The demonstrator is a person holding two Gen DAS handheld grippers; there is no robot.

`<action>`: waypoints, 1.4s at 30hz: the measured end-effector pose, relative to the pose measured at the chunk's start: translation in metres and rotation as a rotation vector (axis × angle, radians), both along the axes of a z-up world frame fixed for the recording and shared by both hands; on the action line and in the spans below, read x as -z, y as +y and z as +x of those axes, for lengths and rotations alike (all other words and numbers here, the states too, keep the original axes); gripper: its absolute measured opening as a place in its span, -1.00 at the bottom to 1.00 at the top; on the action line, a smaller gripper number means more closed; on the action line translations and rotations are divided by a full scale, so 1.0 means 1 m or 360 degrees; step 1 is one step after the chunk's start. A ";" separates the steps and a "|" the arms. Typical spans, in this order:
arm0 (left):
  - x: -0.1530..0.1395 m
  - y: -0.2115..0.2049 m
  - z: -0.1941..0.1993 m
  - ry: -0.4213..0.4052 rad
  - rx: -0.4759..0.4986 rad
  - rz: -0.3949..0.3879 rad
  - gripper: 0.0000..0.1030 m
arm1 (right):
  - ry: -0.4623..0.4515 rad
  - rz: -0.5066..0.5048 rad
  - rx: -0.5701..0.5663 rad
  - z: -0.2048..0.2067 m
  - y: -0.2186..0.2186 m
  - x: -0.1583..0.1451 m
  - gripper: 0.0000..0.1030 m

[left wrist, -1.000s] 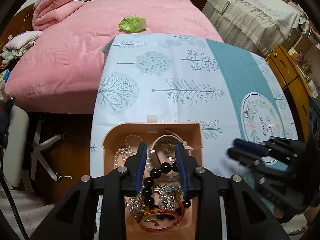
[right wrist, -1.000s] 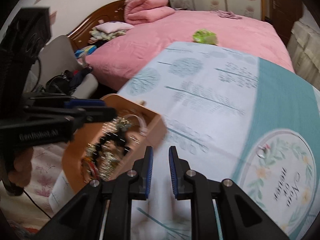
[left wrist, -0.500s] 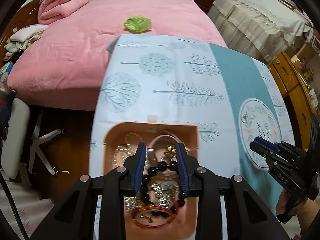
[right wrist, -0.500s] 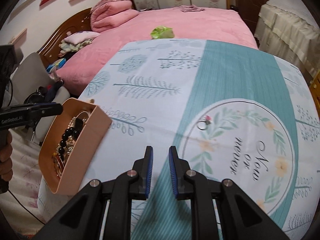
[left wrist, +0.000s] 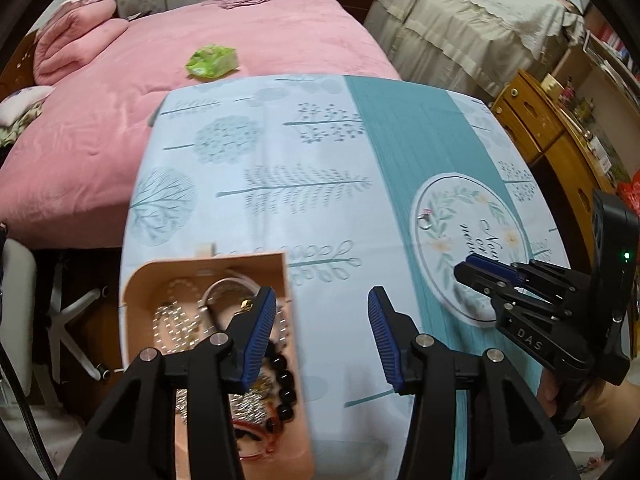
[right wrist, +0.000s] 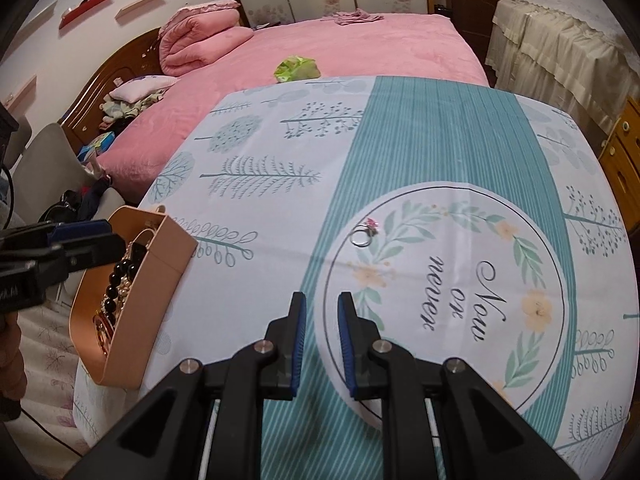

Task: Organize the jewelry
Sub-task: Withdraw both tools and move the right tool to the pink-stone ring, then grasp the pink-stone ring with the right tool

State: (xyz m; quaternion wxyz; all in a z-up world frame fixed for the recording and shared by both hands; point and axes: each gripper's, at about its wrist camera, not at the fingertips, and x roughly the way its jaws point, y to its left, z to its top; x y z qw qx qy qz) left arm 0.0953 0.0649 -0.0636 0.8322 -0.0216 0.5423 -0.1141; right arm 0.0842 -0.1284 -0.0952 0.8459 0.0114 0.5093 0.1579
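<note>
A peach jewelry box (left wrist: 136, 284) full of bead bracelets and chains sits at the table's near left corner; it also shows in the right wrist view (right wrist: 160, 280). A silver ring with a pink stone (right wrist: 365, 233) lies on the cloth's round wreath print, and shows in the left wrist view (left wrist: 425, 219). My left gripper (left wrist: 322, 332) is open and empty, above the box's right wall. My right gripper (right wrist: 322, 344) has its jaws a small gap apart and empty, short of the ring; it shows in the left wrist view (left wrist: 472, 266).
The table (right wrist: 440, 128) carries a white and teal printed cloth. A pink bed (left wrist: 248, 40) with a green packet (left wrist: 211, 62) lies beyond it. A wooden cabinet (left wrist: 560, 140) stands to the right, a white chair (left wrist: 16, 300) to the left.
My left gripper has let go of the black bead bracelet into the box, opened wide and shifted right. My right gripper swung right from the box toward the ring.
</note>
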 end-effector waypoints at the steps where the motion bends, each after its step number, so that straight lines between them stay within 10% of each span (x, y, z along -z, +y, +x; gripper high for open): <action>1: 0.000 -0.004 0.001 -0.0006 0.0006 0.0003 -0.03 | 0.0003 0.0005 0.0013 0.001 -0.002 0.000 -0.69; 23: 0.017 -0.020 0.075 -0.0068 -0.0029 0.0003 0.21 | 0.0135 0.0063 0.0444 0.062 -0.003 0.026 -0.68; 28: 0.023 -0.016 0.077 -0.0047 -0.0006 -0.0025 0.21 | 0.0098 0.0046 0.0501 0.066 0.000 0.029 -0.34; 40: 0.024 -0.006 0.075 -0.0034 0.0001 -0.0060 0.21 | -0.0019 -0.0187 0.0532 0.068 0.022 0.033 -0.36; 42: 0.024 -0.004 0.075 -0.0033 -0.0001 -0.0063 0.21 | -0.0034 -0.0228 0.0529 0.068 0.024 0.033 -0.60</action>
